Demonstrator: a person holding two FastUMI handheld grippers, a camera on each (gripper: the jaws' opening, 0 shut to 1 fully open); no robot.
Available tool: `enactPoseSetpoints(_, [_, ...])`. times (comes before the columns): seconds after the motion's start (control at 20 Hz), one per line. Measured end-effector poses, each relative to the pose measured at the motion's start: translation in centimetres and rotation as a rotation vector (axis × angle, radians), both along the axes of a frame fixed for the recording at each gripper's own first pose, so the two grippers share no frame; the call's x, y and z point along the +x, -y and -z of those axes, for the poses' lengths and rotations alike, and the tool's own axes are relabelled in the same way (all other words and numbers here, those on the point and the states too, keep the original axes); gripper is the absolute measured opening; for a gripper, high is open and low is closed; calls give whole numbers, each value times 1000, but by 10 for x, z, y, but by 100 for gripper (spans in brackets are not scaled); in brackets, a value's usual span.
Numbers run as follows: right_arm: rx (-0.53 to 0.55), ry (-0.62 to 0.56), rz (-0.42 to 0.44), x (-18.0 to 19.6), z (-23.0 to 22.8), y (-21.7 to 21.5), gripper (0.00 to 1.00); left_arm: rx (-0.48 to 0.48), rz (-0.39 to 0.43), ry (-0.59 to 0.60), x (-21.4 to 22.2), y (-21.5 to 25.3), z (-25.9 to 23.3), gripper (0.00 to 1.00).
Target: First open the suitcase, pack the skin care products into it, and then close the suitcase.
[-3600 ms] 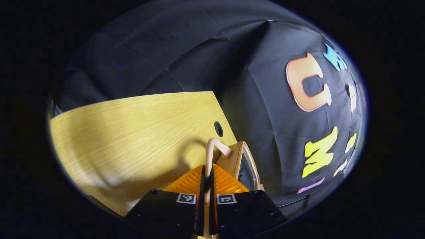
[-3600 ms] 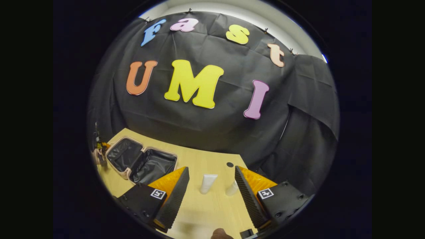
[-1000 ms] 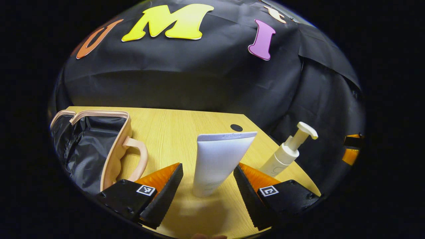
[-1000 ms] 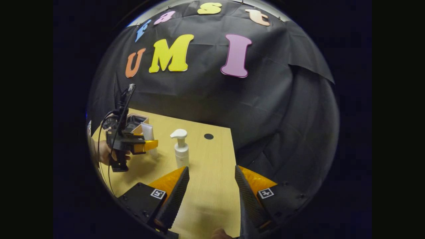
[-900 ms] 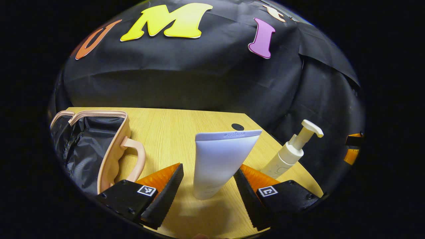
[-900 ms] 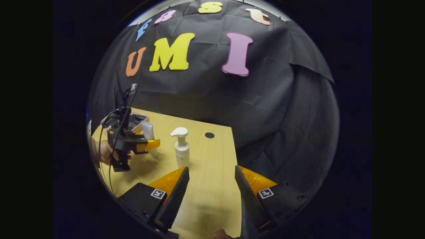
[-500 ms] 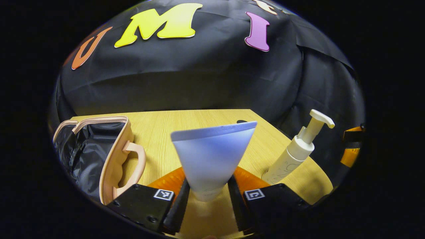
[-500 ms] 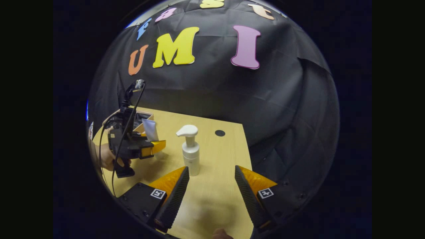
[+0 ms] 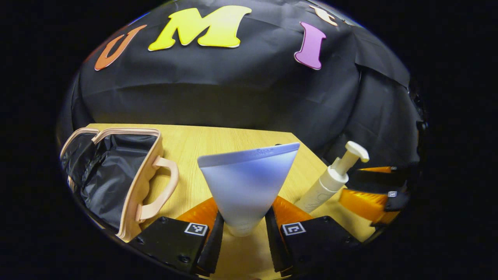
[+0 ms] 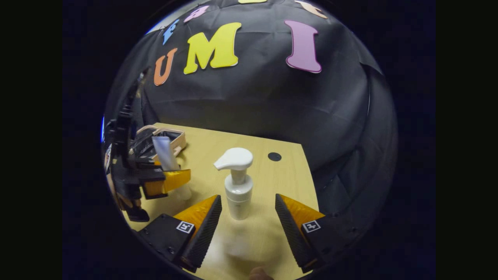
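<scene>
My left gripper (image 9: pixel 241 233) is shut on the lower end of a white tube (image 9: pixel 249 186) that stands cap-down. The right gripper view shows that same gripper (image 10: pixel 171 181) with the tube (image 10: pixel 164 152) at the left. The beige suitcase (image 9: pixel 144 182) lies open to the left of the tube, its black lining (image 9: pixel 105 171) and handle (image 9: pixel 163 186) showing. A white pump bottle (image 10: pixel 238 182) stands upright on the table, and my right gripper (image 10: pixel 247 217) is open with one finger on each side of the bottle's base, not touching it. In the left gripper view the bottle (image 9: pixel 330 181) stands at the right.
The wooden table (image 10: pixel 268 233) has a round cable hole (image 10: pixel 274 156) near its far right corner. Its right edge runs close beside my right gripper. A hand (image 10: pixel 116 194) holds the left gripper. Black cloth hangs behind the table.
My left gripper closed on the white tube. My right gripper moved forward and now straddles the pump bottle. Earlier still, the left gripper let go of the suitcase handle.
</scene>
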State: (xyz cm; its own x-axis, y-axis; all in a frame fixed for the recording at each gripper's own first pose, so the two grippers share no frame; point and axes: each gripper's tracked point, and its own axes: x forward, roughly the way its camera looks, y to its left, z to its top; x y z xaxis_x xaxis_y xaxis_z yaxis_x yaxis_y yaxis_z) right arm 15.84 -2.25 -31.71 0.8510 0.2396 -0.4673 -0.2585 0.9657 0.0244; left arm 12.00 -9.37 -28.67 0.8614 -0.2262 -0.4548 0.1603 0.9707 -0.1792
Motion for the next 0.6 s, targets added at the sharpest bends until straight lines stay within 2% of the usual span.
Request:
enactPoseSetpoints(0.35, [-15,-12,2,31,29,-16,82,-14,-118,-21,-67,-43,-47,55])
enactPoseSetpoints(0.6, [-11,-59,13,34,47,-28,70,25,-192,-10,-110,-95,-85,55])
